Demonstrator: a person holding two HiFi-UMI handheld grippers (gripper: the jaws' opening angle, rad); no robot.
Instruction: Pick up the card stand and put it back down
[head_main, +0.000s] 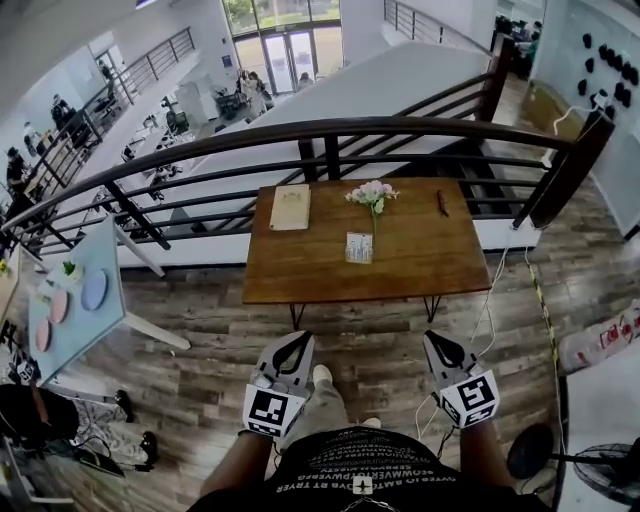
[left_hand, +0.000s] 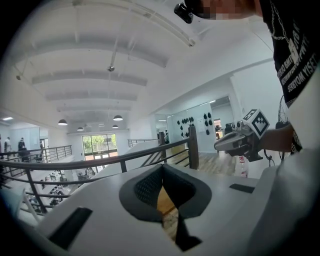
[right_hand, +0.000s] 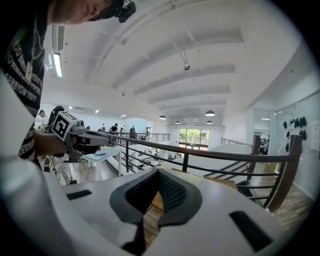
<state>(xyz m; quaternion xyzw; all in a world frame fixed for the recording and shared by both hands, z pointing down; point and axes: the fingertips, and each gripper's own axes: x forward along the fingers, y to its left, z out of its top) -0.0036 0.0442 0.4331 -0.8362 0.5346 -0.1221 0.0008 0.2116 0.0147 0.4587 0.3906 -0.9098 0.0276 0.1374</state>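
Head view: the card stand stood on the table, near the middle of its front edge, with flowers just behind it. A pad lay toward the back left corner and a pen toward the back right. The left gripper and right gripper hung over the floor, short of the table and well apart from the stand.

Left gripper view: its jaws met tip to tip with nothing between them. The right gripper showed off to the side, with a railing beyond.

Right gripper view: its jaws were likewise pressed together and empty. The left gripper showed at the left.
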